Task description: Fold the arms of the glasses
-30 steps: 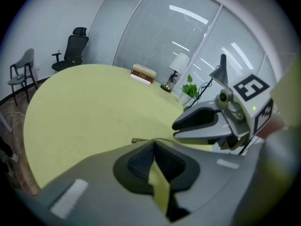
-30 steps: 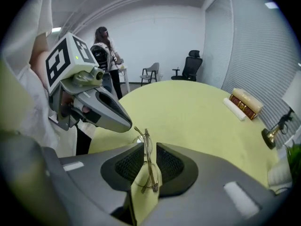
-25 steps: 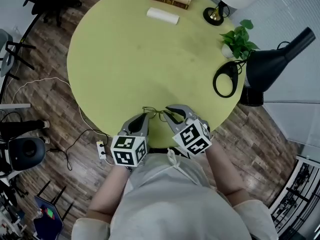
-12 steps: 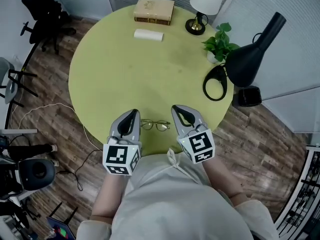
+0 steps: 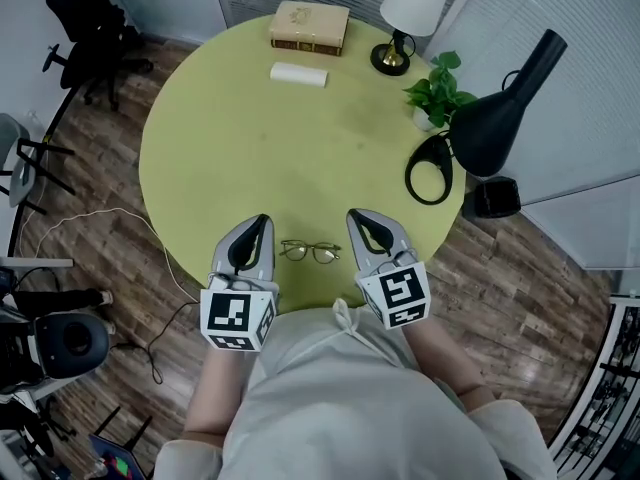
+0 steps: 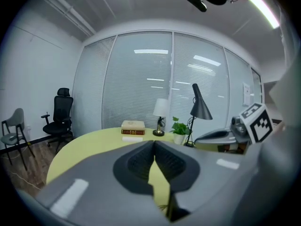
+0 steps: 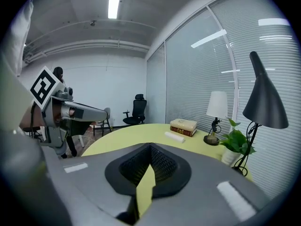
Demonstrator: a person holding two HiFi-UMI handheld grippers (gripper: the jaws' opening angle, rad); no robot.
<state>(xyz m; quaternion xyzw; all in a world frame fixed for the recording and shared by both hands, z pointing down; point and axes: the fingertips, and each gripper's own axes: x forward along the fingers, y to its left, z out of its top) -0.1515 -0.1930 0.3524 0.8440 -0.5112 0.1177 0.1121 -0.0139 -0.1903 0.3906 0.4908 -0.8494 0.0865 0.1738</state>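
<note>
Thin-framed glasses (image 5: 310, 252) lie flat on the round yellow-green table (image 5: 250, 138), close to its near edge. Whether their arms are folded is too small to tell. My left gripper (image 5: 262, 220) hovers just left of them, shut and empty. My right gripper (image 5: 356, 215) hovers just right of them, also shut with nothing held. Neither touches the glasses. In the left gripper view the jaws (image 6: 154, 142) meet at their tips over the table; in the right gripper view the jaws (image 7: 150, 147) do the same.
At the table's far side lie a book (image 5: 310, 26) and a white case (image 5: 299, 74). A white lamp (image 5: 410, 13), a potted plant (image 5: 437, 90) and a black desk lamp (image 5: 490, 118) with a ring base (image 5: 430, 168) crowd the right rim. An office chair (image 5: 95, 8) stands beyond.
Both grippers were down at the glasses a second ago. They have since lifted off and drawn apart to either side, leaving the glasses lying on the table.
</note>
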